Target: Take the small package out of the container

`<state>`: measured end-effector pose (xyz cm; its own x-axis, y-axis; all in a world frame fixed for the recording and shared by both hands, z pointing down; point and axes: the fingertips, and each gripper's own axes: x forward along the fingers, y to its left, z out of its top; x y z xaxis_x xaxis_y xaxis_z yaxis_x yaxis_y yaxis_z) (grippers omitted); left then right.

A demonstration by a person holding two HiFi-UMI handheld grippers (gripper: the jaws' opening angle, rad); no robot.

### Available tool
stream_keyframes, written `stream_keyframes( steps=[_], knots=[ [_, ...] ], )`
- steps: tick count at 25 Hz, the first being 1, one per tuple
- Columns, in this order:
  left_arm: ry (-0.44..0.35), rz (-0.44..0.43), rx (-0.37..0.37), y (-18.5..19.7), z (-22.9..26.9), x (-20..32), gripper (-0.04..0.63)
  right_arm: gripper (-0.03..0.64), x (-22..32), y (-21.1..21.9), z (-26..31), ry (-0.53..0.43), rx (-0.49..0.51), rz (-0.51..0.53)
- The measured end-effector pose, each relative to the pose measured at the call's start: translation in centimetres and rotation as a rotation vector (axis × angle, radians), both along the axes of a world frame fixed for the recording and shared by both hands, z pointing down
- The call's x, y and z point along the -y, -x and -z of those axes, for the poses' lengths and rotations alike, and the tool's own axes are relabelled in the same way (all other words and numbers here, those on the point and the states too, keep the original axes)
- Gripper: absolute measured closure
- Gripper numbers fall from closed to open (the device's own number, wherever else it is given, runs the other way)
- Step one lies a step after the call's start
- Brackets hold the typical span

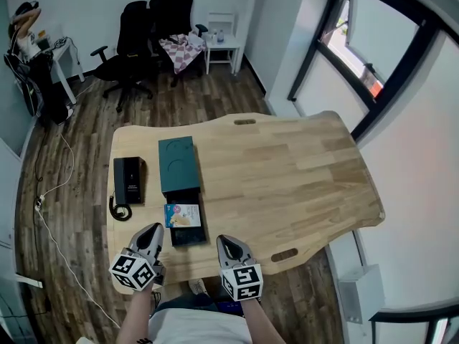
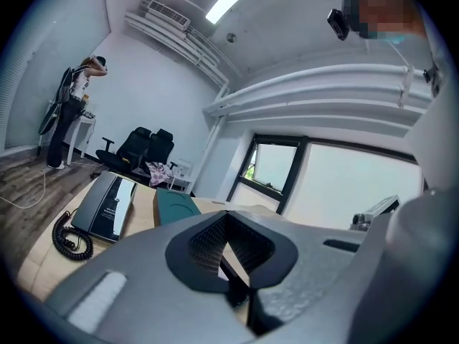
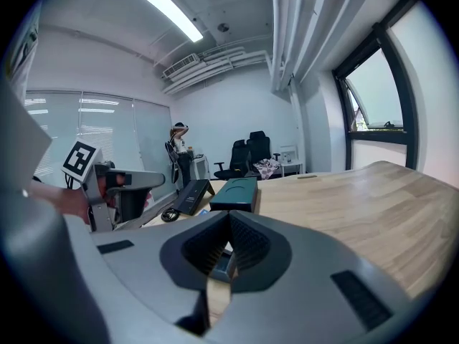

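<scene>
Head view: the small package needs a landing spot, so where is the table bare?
The light wooden table is bare from the dark green box container rightward to its window-side edge. Crowded on the left, where the black desk telephone and small pale blue package sit close by the container.

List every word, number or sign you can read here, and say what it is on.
No text is legible.
Package: coloured print, too blurred to read.
Phone: white lines of print, too small to read.
Left gripper and right gripper cubes: black-and-white square code patterns, no letters or numbers.
</scene>
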<state>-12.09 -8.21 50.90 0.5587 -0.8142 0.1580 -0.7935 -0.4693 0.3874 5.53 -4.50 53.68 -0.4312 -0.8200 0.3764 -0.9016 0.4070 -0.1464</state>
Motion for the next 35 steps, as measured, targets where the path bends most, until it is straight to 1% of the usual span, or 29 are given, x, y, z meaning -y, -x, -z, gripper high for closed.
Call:
stream_keyframes(
  steps=[3, 6, 10, 16, 21, 26, 35],
  knots=[
    [0.018, 0.015, 0.023, 0.6, -0.8, 0.5, 0.594, 0.611, 0.5, 0.5, 0.0, 0.000, 0.011, 0.002],
    [0.031, 0.013, 0.017, 0.8, -1.0, 0.9, 0.594, 0.611, 1.1, 0.9, 0.0, 0.001, 0.024, 0.002],
    [0.052, 0.033, 0.003, 1.4, -1.1, 2.0, 0.594, 0.611, 2.1, 1.1, -0.1, -0.009, 0.030, 0.002],
    [0.066, 0.039, 0.014, 1.5, -1.9, 3.3, 0.594, 0.611, 3.7, 0.5, -0.7, -0.010, 0.031, -0.014],
    [0.119, 0.049, -0.003, 1.2, -4.0, 3.7, 0.594, 0.611, 4.6, 0.4, -2.0, 0.020, 0.028, -0.001],
    [0.206, 0.119, 0.020, 2.1, -7.3, 3.4, 0.594, 0.611, 4.5, 1.0, -3.9, 0.063, 0.029, 0.016],
    [0.248, 0.146, 0.048, 2.4, -9.4, 4.1, 0.594, 0.611, 5.8, 1.7, -5.7, 0.105, 0.031, 0.041]
  ],
)
